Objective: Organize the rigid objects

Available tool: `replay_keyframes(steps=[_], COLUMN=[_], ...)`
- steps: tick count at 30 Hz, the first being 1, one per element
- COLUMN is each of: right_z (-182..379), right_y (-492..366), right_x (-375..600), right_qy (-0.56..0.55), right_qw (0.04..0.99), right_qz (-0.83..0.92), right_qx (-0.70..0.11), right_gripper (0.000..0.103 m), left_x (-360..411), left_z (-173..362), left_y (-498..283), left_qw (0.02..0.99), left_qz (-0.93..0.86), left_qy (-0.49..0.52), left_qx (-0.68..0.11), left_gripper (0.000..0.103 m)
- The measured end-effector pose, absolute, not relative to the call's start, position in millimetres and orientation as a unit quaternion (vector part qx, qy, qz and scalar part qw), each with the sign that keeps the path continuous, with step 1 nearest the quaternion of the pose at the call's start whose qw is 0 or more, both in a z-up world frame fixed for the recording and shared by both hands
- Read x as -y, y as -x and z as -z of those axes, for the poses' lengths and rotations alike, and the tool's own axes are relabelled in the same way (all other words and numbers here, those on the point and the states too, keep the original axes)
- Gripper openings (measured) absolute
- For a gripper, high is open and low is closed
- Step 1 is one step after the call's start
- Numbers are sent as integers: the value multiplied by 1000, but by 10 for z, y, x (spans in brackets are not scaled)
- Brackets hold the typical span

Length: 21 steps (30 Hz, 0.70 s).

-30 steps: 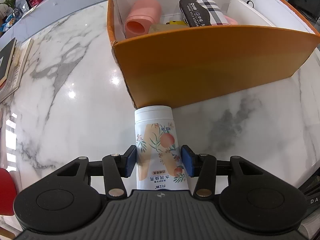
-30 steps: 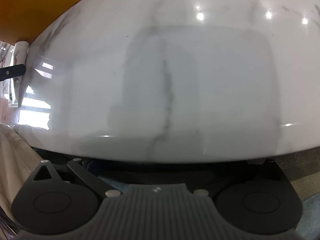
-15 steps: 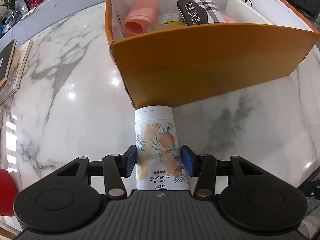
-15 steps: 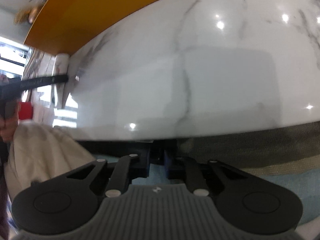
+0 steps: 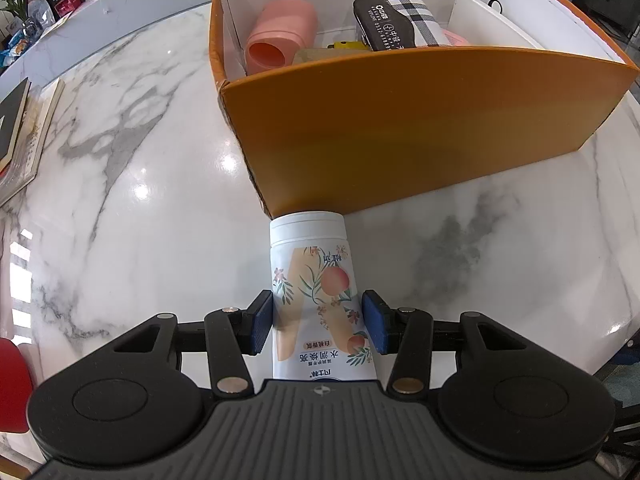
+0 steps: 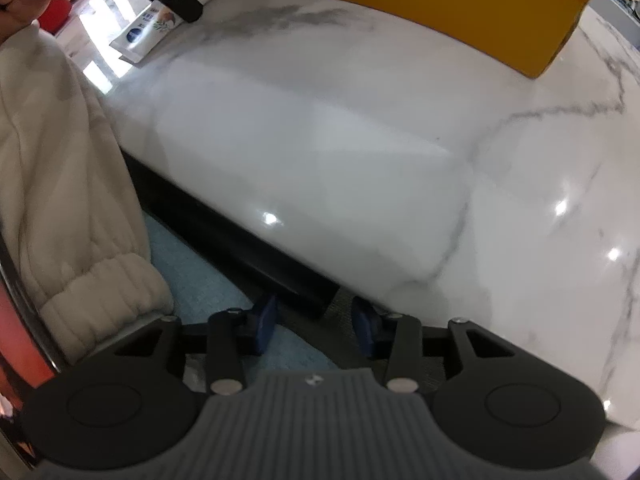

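1. Gripping with our left gripper (image 5: 318,326), we press both blue fingers (image 5: 259,328) against the white peach-printed plastic tube (image 5: 316,292), partly closed on its sides.
2. We see the tube lying on the white marble counter (image 5: 120,220), cap end touching the orange cardboard box (image 5: 400,128).
3. We find a pink plastic cup (image 5: 280,40) and a black-and-plaid case (image 5: 394,20) inside the box.
4. We are opening our right gripper (image 6: 314,326) near the counter edge, with nothing between its fingers.

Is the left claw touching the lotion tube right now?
Touching. The left wrist view shows the left claw with both blue pads pressed against the sides of the lotion tube, no gap visible.
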State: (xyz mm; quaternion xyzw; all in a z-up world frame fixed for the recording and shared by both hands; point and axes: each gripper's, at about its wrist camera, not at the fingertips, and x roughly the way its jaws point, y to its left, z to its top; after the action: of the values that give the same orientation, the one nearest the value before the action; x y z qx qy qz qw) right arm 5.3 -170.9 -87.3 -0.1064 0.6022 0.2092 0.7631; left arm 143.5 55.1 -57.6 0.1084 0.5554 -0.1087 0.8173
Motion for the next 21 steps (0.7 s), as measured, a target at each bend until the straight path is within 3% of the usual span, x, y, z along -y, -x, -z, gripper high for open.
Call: replay_keyframes(steps=[11,15,21], right_z=[1062,1180,1317], right_y=[-291,-309,-452], right_x=[1633,1840,1898], right_qy=[-2,-35,-58], right_qw=[746,744,724], right_qz=[-117,-142,-180], right_qx=[-655,-652,-664], right_gripper=[45,57,54], left_x=[-553,-559,-559], left_z=[576,579,585], left_y=[-1441,-1444,-1437], left_qw=[817,818,818], left_qz=[109,110,110], left_qy=[-109,-106,-105], left_qx=[-555,-555,-555], left_gripper=[55,55,55])
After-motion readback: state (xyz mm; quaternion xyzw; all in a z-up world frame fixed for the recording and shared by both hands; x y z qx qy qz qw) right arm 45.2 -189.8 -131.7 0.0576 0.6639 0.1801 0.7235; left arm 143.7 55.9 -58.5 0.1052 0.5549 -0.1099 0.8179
